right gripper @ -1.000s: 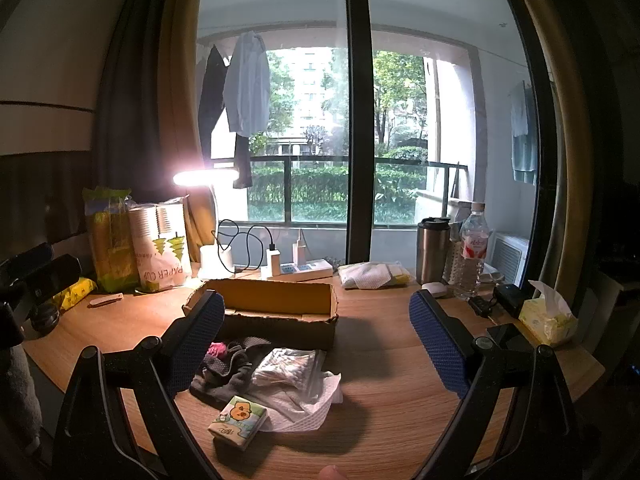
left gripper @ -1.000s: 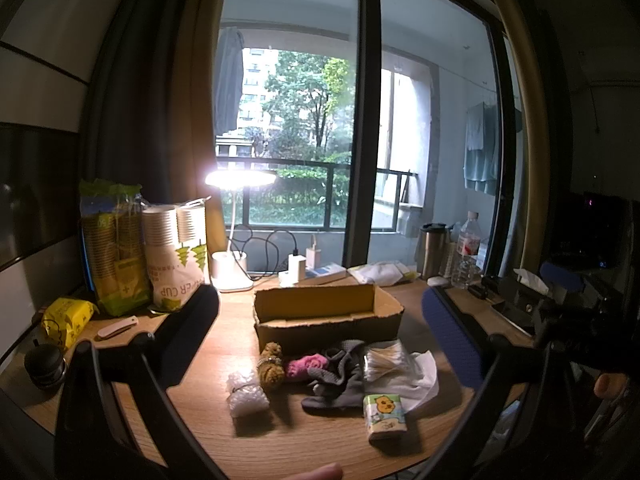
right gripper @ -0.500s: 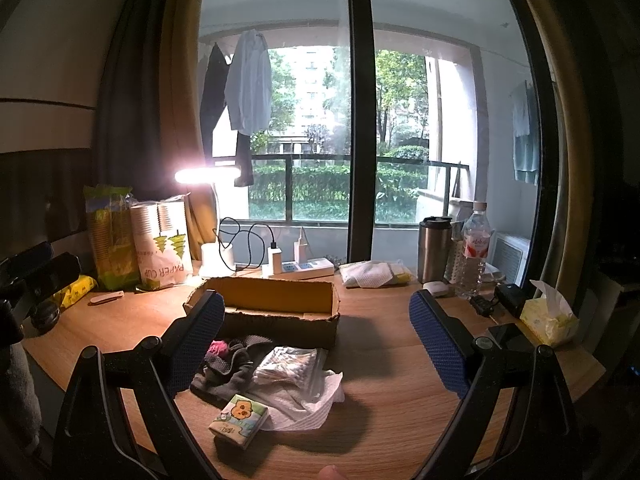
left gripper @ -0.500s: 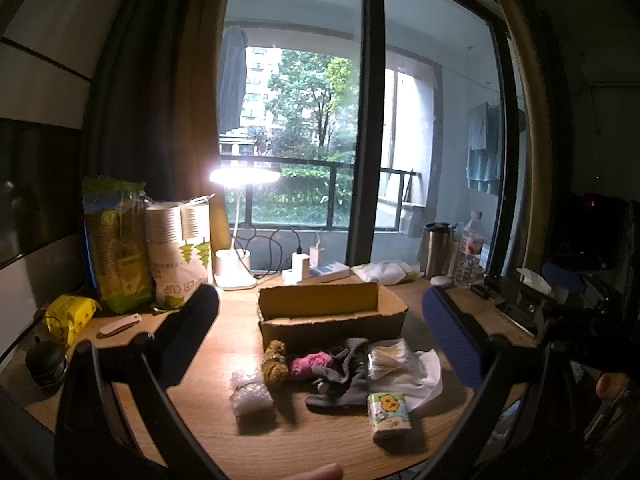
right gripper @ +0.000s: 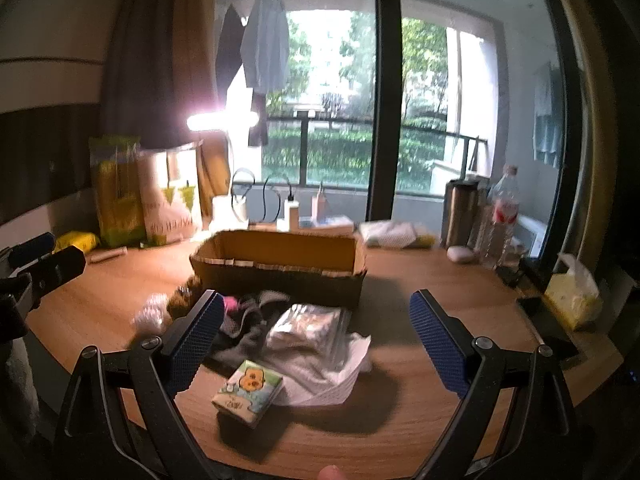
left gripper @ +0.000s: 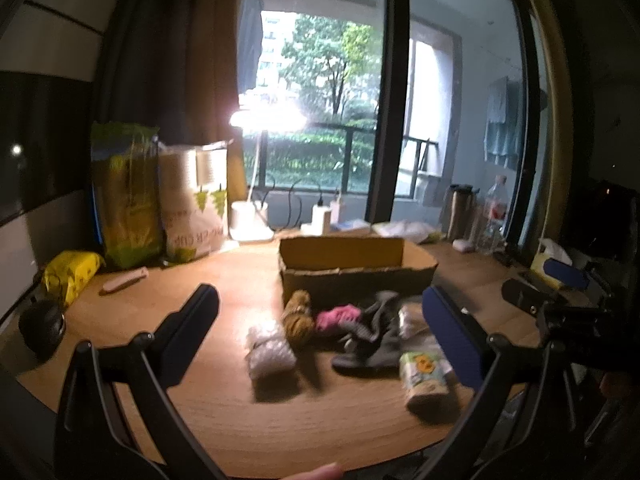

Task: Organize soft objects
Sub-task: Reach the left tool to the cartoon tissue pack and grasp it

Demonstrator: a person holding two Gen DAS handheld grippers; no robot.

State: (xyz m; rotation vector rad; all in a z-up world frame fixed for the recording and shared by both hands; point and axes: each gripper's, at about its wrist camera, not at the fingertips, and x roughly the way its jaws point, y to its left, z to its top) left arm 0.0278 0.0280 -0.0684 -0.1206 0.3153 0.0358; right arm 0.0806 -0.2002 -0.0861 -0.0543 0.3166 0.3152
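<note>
Both grippers' jaws spread wide

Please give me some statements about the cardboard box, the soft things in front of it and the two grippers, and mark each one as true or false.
1. The cardboard box already holds the grey cloth. False: the cloth lies on the table in front of the box.
2. Both grippers are open and hold nothing. True: the left gripper and the right gripper each have their jaws wide apart.
3. The tissue pack with a cartoon face lies nearest to the right gripper. True.
4. The pink soft thing sits on top of the box rim. False: it lies on the table between the brown yarn bundle and the grey cloth.
</note>
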